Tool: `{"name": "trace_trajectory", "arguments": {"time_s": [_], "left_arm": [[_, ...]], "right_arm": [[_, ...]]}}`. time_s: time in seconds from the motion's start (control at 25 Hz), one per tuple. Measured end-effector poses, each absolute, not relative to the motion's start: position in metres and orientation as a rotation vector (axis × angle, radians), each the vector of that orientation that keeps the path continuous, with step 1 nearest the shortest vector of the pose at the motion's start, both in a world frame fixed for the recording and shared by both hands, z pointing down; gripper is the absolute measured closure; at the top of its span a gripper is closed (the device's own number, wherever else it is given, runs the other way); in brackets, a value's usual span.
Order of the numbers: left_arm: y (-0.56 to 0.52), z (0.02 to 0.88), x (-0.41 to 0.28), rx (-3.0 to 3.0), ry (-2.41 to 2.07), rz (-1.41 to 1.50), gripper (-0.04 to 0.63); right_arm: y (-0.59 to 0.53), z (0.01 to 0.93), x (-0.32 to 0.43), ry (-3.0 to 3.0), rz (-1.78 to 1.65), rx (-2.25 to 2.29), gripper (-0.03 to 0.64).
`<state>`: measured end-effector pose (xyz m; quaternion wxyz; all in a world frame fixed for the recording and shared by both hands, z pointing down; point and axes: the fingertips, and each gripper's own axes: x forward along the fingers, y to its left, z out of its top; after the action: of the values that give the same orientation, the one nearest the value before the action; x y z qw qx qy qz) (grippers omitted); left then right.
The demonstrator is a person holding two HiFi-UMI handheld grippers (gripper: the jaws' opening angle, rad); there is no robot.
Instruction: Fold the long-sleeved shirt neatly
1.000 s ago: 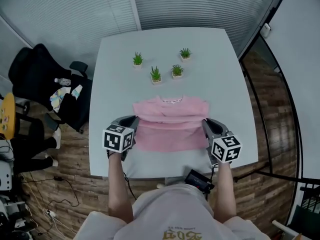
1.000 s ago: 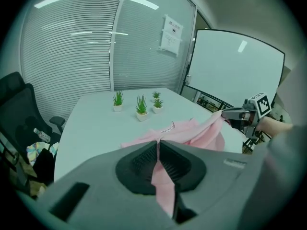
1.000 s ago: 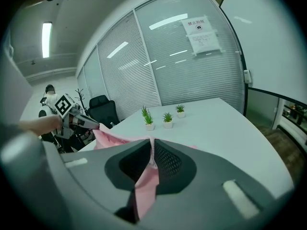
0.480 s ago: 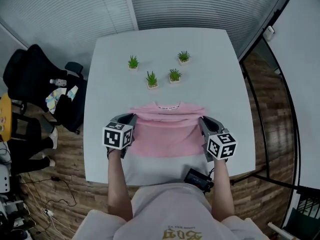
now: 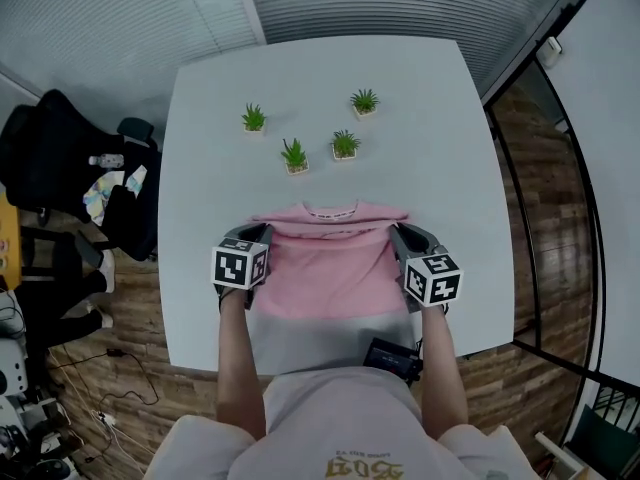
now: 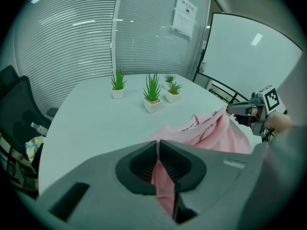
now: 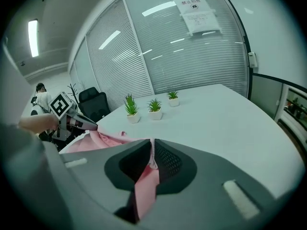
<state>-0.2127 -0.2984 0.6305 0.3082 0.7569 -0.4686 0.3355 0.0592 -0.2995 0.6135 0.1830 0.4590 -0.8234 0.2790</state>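
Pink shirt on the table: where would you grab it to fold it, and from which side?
Probably its two side edges, one claw coming in from each side. The pink shirt is wide and limp, so pinching both edges should keep the fold straight. Here the left claw and right claw are each shut on an edge.

Wood floor, blinds, blk chair

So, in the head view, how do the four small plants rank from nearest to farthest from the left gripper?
From the left gripper, shut on the shirt:
1. Front plant, just beyond the collar.
2. Left plant and middle-right plant: too close to call.
3. Back-right plant, farthest back.
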Motion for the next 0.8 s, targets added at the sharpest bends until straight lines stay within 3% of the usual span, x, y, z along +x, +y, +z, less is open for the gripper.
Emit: {"name": "trace_trajectory", "arguments": {"time_s": [0.32,0.64,0.8], "left_arm": [[-0.313,0.657,-0.214,1.936,-1.293,0.906,0.546],[-0.321,0.655,-0.227,1.910,-1.433,0.896,0.395],[-0.323,0.638,-0.231,1.928,-1.497,0.851,0.374]], "right_arm": [[-0.318,0.648,0.063,-2.241,0.773,1.315,0.565],[-0.322,0.651,0.068,-2.218,0.792,1.377,0.496],[-0.322,0.633,0.075,-2.240,0.750,1.429,0.493]]}}
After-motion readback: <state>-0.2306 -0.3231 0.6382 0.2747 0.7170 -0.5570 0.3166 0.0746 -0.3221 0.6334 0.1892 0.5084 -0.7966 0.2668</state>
